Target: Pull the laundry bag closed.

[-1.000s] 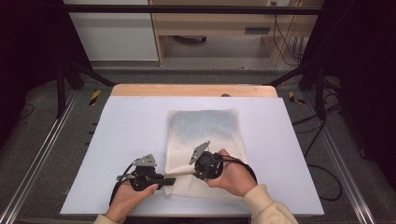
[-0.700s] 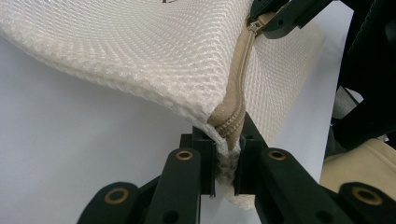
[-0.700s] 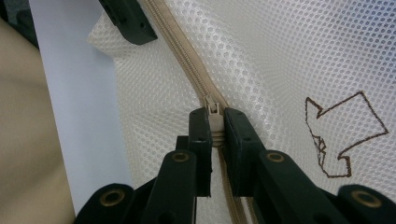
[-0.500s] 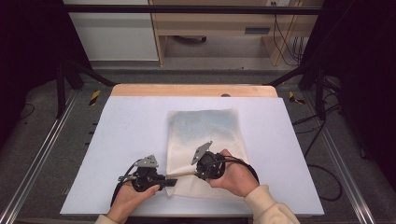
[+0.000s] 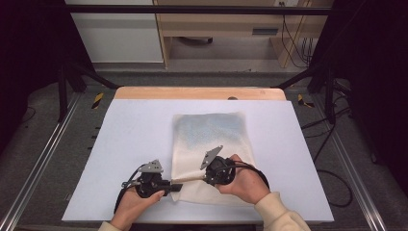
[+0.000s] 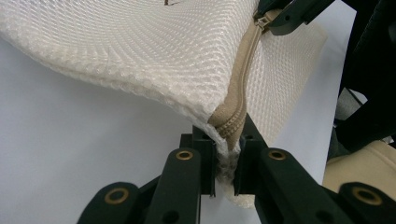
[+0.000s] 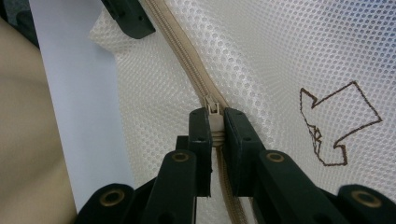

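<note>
— Two grips on one mesh bag [image 5: 211, 156], near edge of the desk [image 5: 130, 139], a little right of centre. Where does each sit?

— Left gripper [image 6: 224, 175]: jaws clenched on the bag's corner, right at the end of the zipper [image 6: 240, 88]. Right gripper [image 7: 214, 135]: jaws clamped on the zipper pull [image 7: 214, 114], farther along the same seam. Bag's near-left corner is lifted off the desk between them; the rest lies flat.

— How far along?

— Judging by the right gripper view, teeth look meshed on both sides of the pull, though I cannot tell for sure which way it is being run. The pull sits close to the left corner, so most of the zipper's length lies on its far side. Either an opening barely begun or a closing nearly finished.

— Contents?

— Something bluish shows faintly through the mesh at the far half of the bag. Cannot tell what.

— Room to work?

— Plenty. Bare desk to the left, the right and beyond the bag toward the wooden far edge. Tight spot is the near edge: both hands [image 5: 245, 183] work close to it, cables trailing off behind.
</note>
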The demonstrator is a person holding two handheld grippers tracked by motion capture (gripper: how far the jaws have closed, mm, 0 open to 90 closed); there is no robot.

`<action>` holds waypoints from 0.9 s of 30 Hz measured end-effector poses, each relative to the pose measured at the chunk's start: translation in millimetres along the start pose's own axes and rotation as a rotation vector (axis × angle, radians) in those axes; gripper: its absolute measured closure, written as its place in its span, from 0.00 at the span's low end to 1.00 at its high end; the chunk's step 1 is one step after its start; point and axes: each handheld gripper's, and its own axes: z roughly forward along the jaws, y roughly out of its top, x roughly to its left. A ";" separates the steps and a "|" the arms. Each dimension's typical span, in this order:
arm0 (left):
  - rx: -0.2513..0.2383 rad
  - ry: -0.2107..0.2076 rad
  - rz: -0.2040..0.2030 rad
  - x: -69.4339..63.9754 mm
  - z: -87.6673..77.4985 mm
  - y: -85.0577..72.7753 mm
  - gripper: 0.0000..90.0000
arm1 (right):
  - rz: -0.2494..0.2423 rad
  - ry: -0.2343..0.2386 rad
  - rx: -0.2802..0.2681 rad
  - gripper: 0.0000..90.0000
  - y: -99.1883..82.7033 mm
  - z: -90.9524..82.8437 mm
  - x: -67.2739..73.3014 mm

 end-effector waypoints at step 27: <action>-0.005 0.002 0.021 -2.4 -1.8 1.4 0.91 | 0.016 -0.021 -0.015 0.91 -12.2 -8.5 -1.5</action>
